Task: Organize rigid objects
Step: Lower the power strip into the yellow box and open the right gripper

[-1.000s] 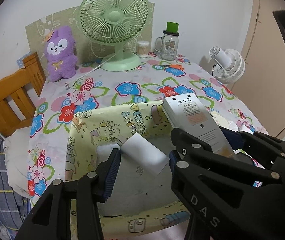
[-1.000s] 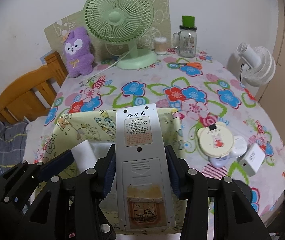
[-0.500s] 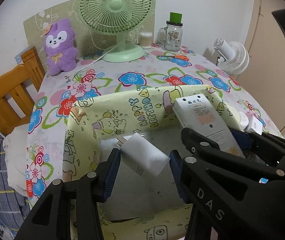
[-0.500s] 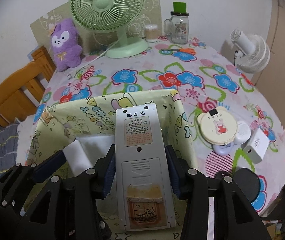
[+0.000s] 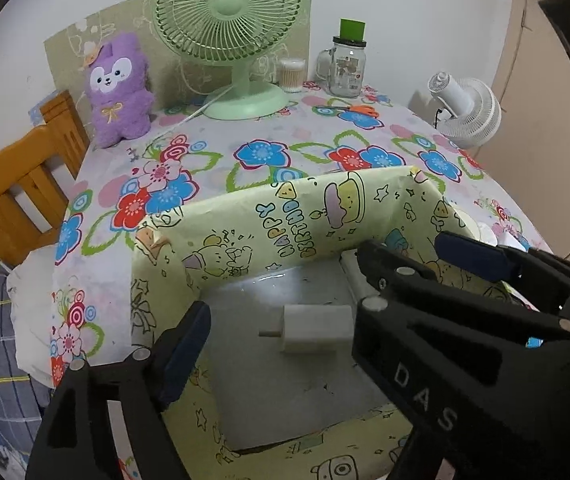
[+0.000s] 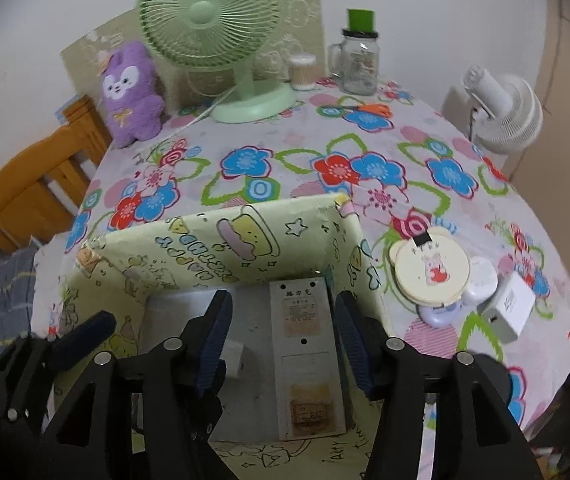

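Opening, both tongs have dropped charger [image 5: 317,329] and remote [image 6: 309,356] into box [image 5: 245,236].

Left gripper [image 5: 277,332] jaws just opened wide; white charger [image 5: 317,329] lies loose on the box [image 5: 269,224] floor between them, untouched.

1. The box [image 6: 309,216] is left open at the top.
2. Its floor is partly taken by the white charger [image 5: 319,329] and grey remote [image 6: 307,356].
3. Bare desk [image 6: 285,136] is found behind, before the green fan [image 6: 221,36].
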Demonstrator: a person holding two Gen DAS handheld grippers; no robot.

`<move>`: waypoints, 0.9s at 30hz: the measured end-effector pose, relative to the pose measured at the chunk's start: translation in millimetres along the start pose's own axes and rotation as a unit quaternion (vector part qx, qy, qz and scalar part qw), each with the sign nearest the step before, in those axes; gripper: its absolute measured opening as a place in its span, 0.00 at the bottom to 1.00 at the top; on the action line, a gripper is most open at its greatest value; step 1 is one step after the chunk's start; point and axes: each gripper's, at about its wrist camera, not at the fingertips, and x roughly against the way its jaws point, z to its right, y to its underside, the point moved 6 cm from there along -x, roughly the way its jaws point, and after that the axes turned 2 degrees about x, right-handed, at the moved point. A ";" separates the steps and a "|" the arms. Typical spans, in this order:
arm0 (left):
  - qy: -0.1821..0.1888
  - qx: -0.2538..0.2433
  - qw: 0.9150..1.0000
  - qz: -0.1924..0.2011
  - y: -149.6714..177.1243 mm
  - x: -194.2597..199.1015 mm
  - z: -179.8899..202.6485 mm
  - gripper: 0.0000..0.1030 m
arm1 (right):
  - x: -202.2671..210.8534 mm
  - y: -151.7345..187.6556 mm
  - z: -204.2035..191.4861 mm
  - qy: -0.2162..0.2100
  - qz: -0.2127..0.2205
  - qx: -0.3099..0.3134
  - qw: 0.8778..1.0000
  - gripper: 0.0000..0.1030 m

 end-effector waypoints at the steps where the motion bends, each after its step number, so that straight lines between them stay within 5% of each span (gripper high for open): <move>1: -0.004 0.002 1.000 0.003 -0.8 2.8 0.1 0.86 | 2.2 -0.6 -0.5 -0.002 0.005 0.004 1.000 0.61; 4: -0.014 0.005 1.000 0.012 -2.9 9.4 -0.1 0.88 | 9.0 -2.2 -1.3 -0.001 0.014 0.011 1.000 0.74; 27: -0.034 0.035 0.997 0.062 -9.7 47.0 35.0 0.90 | 58.7 -7.6 23.1 -0.030 0.064 0.048 0.996 0.86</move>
